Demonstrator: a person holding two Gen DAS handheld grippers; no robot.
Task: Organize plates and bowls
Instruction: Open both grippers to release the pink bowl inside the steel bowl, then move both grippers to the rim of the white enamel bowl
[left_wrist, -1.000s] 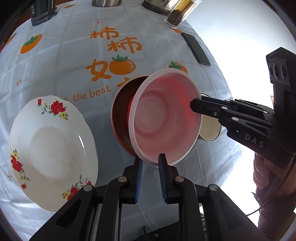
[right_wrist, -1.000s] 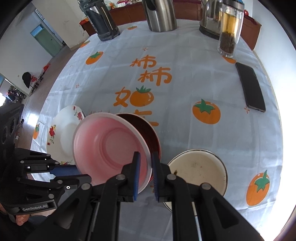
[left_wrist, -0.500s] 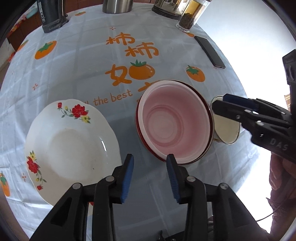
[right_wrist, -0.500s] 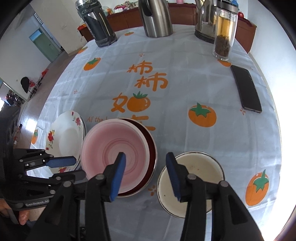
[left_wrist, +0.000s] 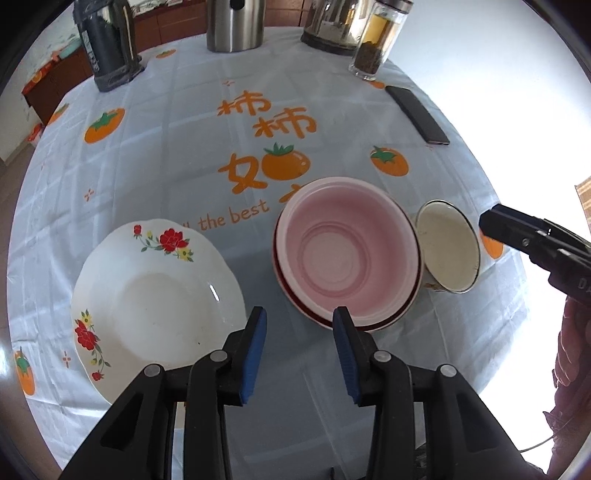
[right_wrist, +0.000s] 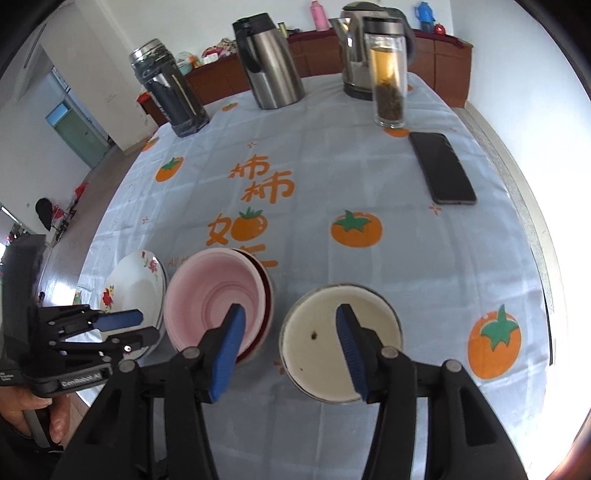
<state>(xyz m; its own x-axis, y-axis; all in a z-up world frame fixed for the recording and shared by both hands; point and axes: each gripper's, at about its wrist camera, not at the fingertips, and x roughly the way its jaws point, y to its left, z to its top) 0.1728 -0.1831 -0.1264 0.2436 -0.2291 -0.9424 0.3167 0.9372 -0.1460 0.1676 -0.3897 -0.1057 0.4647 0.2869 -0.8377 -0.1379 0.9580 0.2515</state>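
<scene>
A pink bowl (left_wrist: 347, 251) sits nested inside a dark red bowl (left_wrist: 402, 314) near the table's front. A white flowered plate (left_wrist: 155, 295) lies to its left and a cream enamel bowl (left_wrist: 448, 251) to its right. My left gripper (left_wrist: 299, 347) is open and empty, just in front of the gap between plate and pink bowl. My right gripper (right_wrist: 291, 347) is open and empty, over the gap between the pink bowl (right_wrist: 218, 291) and the cream bowl (right_wrist: 332, 339). The plate (right_wrist: 136, 288) shows at the left there.
The table (left_wrist: 166, 155) has a white cloth with orange fruit prints. At the back stand a dark jar (right_wrist: 170, 96), a steel jug (right_wrist: 269, 62), a kettle (right_wrist: 358, 48) and a tea bottle (right_wrist: 388, 74). A black phone (right_wrist: 441, 171) lies at the right.
Both grippers let go of the pink bowl, which dropped level into the dark red bowl. Both opened wide and pulled back and up from the table.
</scene>
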